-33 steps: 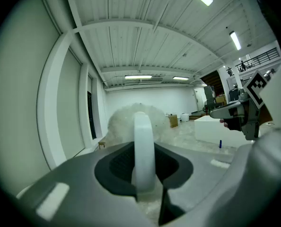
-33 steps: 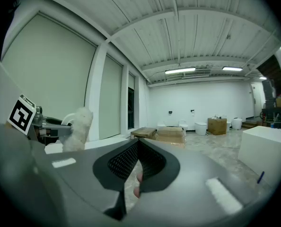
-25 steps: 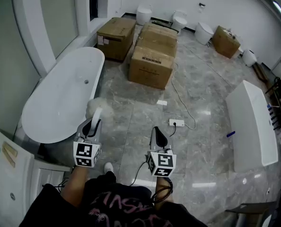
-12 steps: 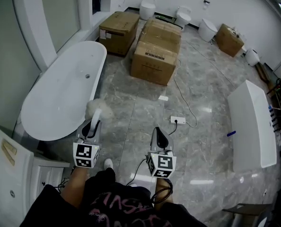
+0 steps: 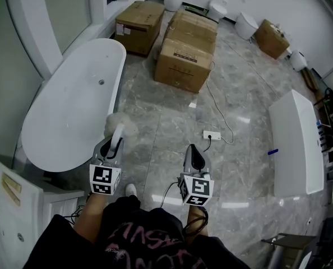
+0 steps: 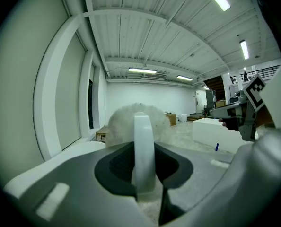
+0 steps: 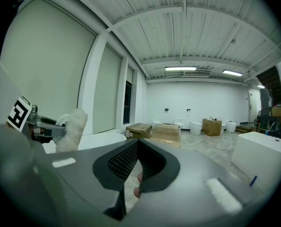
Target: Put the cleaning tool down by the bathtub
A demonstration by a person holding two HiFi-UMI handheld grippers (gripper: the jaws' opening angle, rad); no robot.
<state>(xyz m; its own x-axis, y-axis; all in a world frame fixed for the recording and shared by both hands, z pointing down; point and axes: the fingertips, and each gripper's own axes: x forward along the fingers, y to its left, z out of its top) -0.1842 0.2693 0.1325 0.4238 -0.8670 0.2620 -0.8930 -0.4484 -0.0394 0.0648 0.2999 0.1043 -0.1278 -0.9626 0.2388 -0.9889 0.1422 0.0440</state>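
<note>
The cleaning tool [image 5: 118,129] is up in the air in front of you, over the marble floor [image 5: 172,122] just off the near end of the bathtub [image 5: 54,122]. Its white handle stands between the jaws of your left gripper [image 5: 114,146], and its fluffy white head points forward beyond them. In the left gripper view the jaws are clamped on that handle [image 6: 143,155] from both sides, so your grip looks secure.

Your right gripper [image 5: 193,160] hangs beside it, over open floor, with its jaws drawn together and nothing between them. It has no part in this step, so hold it clear.

The tool is not yet down. To set it down well, bring your left gripper low and a little toward the tub's outer wall. Let the fluffy head settle on the floor first, then lay the handle flat. Part the jaws only once the tool's weight is on the floor, so that it doesn't drop or roll. Then draw the gripper straight back along the handle. Mind the power strip [image 5: 212,134] and its cable to your right.
</note>
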